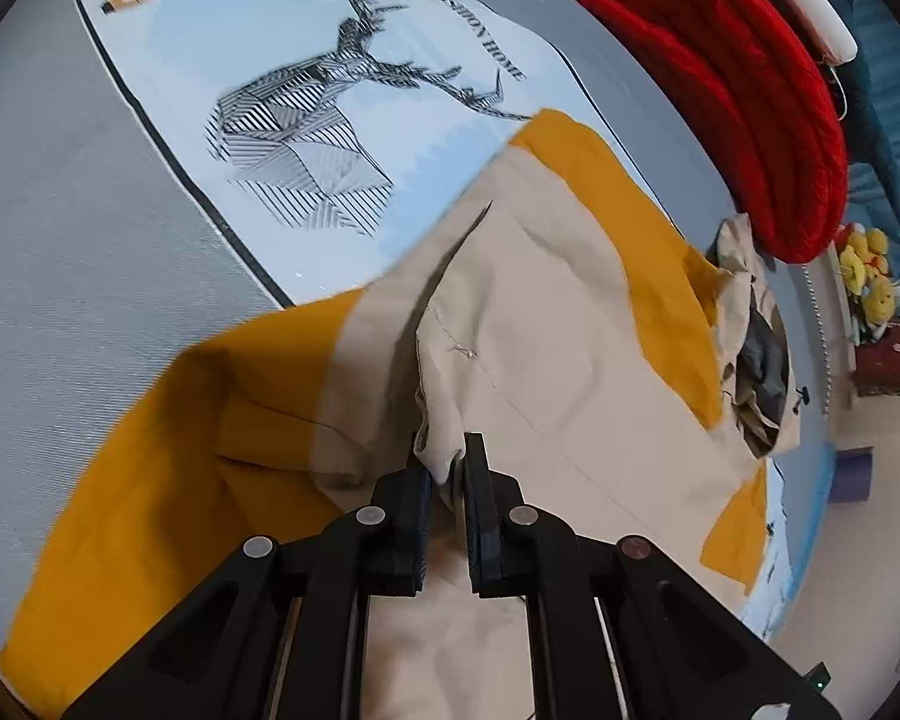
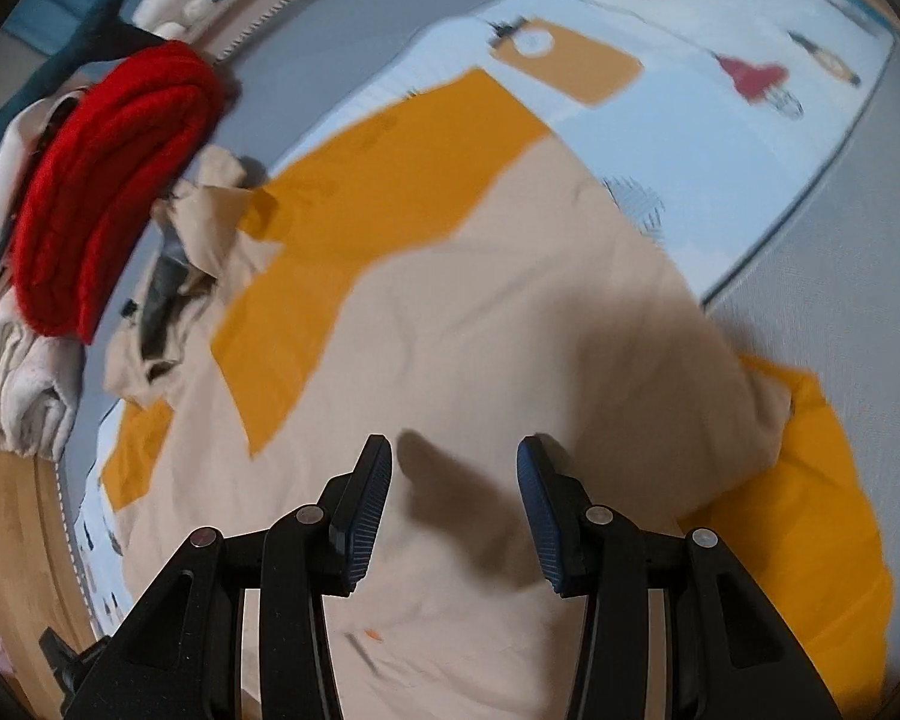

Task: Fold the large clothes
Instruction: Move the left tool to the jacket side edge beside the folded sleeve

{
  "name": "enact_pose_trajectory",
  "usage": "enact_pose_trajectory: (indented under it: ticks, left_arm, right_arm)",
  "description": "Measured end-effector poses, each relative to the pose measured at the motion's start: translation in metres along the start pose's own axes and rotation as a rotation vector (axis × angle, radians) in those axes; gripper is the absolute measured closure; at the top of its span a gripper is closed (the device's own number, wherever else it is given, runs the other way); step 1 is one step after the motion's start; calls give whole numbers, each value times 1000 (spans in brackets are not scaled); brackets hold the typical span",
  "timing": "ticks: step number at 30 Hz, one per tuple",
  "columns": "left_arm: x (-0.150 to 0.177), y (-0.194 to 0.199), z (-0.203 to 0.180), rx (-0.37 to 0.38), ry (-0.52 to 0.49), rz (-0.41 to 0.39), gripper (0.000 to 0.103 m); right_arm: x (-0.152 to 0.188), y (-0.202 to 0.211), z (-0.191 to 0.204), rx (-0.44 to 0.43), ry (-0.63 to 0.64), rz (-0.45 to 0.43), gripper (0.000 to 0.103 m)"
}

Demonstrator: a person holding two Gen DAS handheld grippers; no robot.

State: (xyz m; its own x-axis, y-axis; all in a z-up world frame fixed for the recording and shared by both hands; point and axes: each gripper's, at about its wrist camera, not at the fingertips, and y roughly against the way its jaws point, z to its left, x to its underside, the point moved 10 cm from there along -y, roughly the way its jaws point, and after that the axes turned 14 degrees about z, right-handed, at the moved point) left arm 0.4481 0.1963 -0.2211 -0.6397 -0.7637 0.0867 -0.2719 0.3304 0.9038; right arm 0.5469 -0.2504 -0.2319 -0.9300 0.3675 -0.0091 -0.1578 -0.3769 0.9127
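**Jacket pinched on one side, released on the other**

A grey bed (image 1: 90, 228) carried a pale blue printed sheet (image 1: 258, 30) with a striped deer drawing, and a folded red knit (image 1: 744, 102) lay at its far edge beside a stack of pale folded cloth (image 2: 12, 372). Ahead of both pairs of jaws a beige and mustard jacket (image 1: 546, 324) lay spread across the sheet, its hood (image 1: 756, 348) bunched just below the red knit.

The left gripper (image 1: 447, 468) had its jaws pressed nearly together, pinching a raised fold of beige fabric right at their tips; a mustard sleeve (image 1: 168, 456) trailed off to the left of those jaws. The right gripper (image 2: 455, 480) had its jaws spread, with nothing between them, only flat beige cloth and their own shadow below. A mustard section (image 2: 810, 510) bulged just right of the right jaws.

The step in hand looked like a fold across the body of the jacket, one side gripped and the other let go. The next move probably called for the left jaws to lay their fold down flat, and for the right jaws to find a fresh edge, likely the mustard part beside them.
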Motion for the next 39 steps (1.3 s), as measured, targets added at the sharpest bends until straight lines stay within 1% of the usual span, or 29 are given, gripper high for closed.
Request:
enact_pose_trajectory:
  ticks: [2, 4, 5, 7, 8, 10, 11, 13, 14, 15, 17, 18, 20, 22, 24, 26, 28, 29, 30, 31, 32, 34, 35, 38, 39]
  left_arm:
    - [-1, 1, 8, -49, 14, -3, 84]
    - [-3, 11, 19, -114, 33, -56, 83]
    - [-6, 22, 21, -156, 28, -107, 83]
    - [-10, 42, 14, -198, -12, -198, 84]
    - [-12, 52, 6, -205, -47, -243, 84]
    - [-12, 57, -12, -200, -129, -274, 84]
    - [-10, 53, -23, -177, -179, -257, 84]
    - [-8, 33, -31, -123, -202, -172, 84]
    - [-5, 17, -26, -116, -187, -103, 84]
    - [-4, 2, -17, -132, -159, -49, 84]
    - [-2, -20, 1, -153, -97, 32, 84]
    - [-2, -24, 8, -145, -69, 42, 84]
    - [-2, -19, 7, -153, -69, 28, 86]
    - [-1, -8, -3, -174, -111, -16, 85]
    - [0, -1, -13, -169, -146, -47, 79]
    - [1, -8, -12, -160, -147, -20, 78]
    - [4, -21, -4, -138, -101, 34, 78]
    - [5, -26, 1, -133, -78, 58, 79]
    - [9, -26, 2, -136, -74, 61, 80]
    - [10, -23, 1, -144, -81, 53, 80]
    - [10, -20, -2, -158, -94, 43, 80]
    - [11, -10, -11, -185, -144, 1, 80]
    - [11, -6, -15, -194, -167, -18, 80]
    - [16, 7, -33, -218, -264, -84, 80]
    - [20, 13, -41, -223, -309, -113, 80]
  right_arm:
    - [2, -8, -9, -30, -51, 38, 58]
    - [5, -19, -27, -10, -124, 76, 58]
    - [6, -22, -34, 2, -149, 87, 58]
    - [7, -21, -37, 3, -162, 87, 58]
    - [6, -17, -35, 22, -146, 76, 58]
    - [4, -9, -28, 34, -113, 35, 58]
    - [2, -5, -23, 29, -95, 18, 58]
    - [-1, 0, -11, 17, -45, -1, 58]
    - [-1, -2, -7, 4, -29, 8, 58]
    - [1, -8, -8, -6, -34, 35, 58]
    - [6, -21, -18, 13, -68, 90, 58]
    - [9, -27, -24, 27, -82, 113, 58]
    - [9, -27, -27, 26, -94, 118, 58]
    - [6, -17, -20, 35, -62, 90, 58]
    - [0, -3, -5, -11, -2, 34, 58]
    - [-1, 1, 5, -29, 49, 19, 58]
    - [2, -5, 7, -46, 57, 57, 58]
    - [5, -13, 4, -36, 44, 87, 58]
    - [10, -23, -5, 4, 26, 133, 58]
    - [13, -28, -10, 33, 12, 158, 58]
    - [14, -28, -12, 39, 2, 165, 58]
    - [12, -18, -8, 42, 19, 138, 58]
    - [10, -10, -4, 43, 42, 110, 58]
    - [3, 27, 13, 51, 126, -19, 58]
    - [2, 44, 20, 47, 159, -74, 58]
